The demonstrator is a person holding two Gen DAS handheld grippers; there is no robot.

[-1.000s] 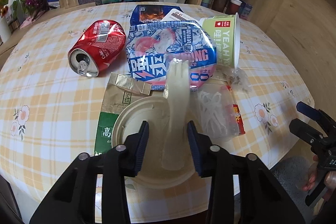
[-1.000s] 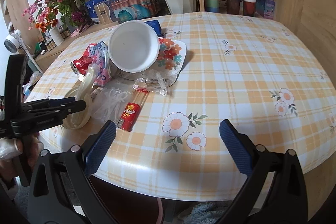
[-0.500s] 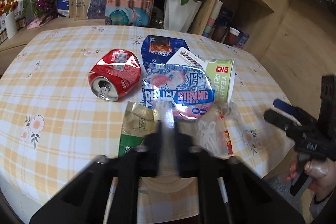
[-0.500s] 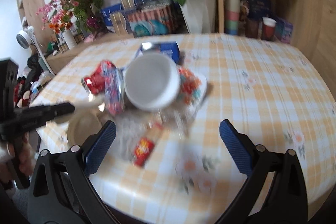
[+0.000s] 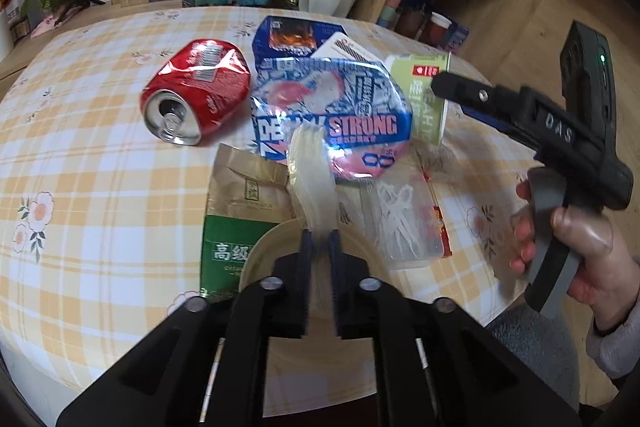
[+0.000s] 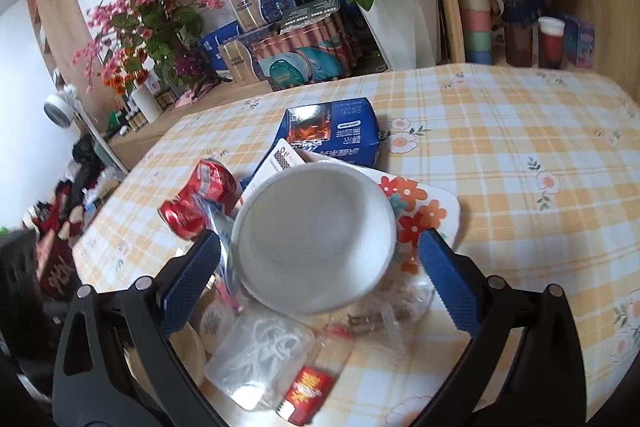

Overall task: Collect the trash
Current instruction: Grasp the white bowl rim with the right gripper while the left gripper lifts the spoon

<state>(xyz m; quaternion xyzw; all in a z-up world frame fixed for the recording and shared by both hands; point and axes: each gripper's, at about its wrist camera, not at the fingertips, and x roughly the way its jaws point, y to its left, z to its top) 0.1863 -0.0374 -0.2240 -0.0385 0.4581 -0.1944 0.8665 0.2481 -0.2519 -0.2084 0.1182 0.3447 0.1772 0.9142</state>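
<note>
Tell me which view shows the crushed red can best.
Left wrist. There the can lies in full view on the tablecloth, with its dented side, barcode and open top facing the camera. In the right wrist view the can is smaller and seen at an angle, its near end partly hidden behind the right gripper's finger and a wrapper.

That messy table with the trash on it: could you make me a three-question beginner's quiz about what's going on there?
1. True or false: the crushed red soda can stands upright.
2. What does the left gripper pinch? A) clear floppy plastic glove B) blue carton C) green tea packet
3. Fill in: the right gripper is wide open around the mouth of the white paper ____ lying on its side.

Key
1. False; it lies on its side on the checked tablecloth.
2. A, the clear floppy plastic glove.
3. Cup; the white paper cup is not yet gripped.
</note>
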